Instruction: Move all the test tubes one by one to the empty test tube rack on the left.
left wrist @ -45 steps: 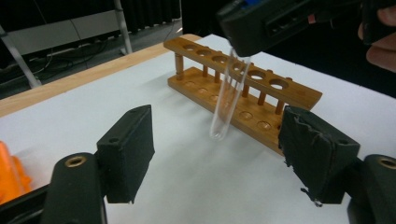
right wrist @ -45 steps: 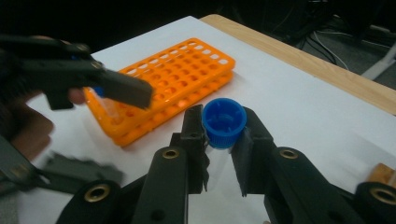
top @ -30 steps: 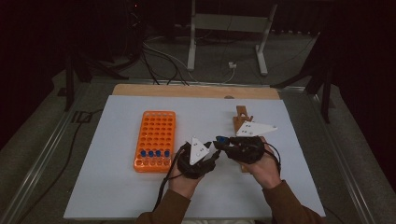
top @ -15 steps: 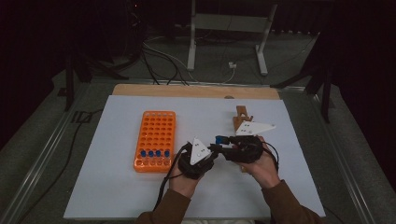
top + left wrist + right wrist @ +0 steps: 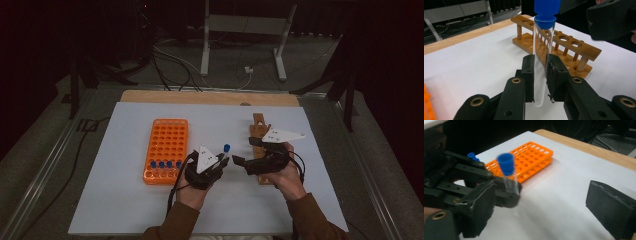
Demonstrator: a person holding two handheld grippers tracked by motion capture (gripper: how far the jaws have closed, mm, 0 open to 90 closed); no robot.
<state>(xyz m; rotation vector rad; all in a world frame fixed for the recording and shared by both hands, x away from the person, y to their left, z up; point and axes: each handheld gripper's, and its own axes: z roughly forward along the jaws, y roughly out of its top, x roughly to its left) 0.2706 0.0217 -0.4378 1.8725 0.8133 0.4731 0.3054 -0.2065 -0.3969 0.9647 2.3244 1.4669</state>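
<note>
White paper covers the table (image 5: 125, 210), and dark floor with cables lies behind it. At the left side stands an orange rack (image 5: 166, 147) with some blue-capped tubes in its near row. The left gripper (image 5: 220, 162) has its jaws clamped on a clear test tube (image 5: 541, 62) with a blue cap, held nearly upright above the paper. The right gripper (image 5: 239, 161) is just beside it, jaws wide apart and holding nothing. A wooden rack (image 5: 564, 47) stands behind the tube
</note>
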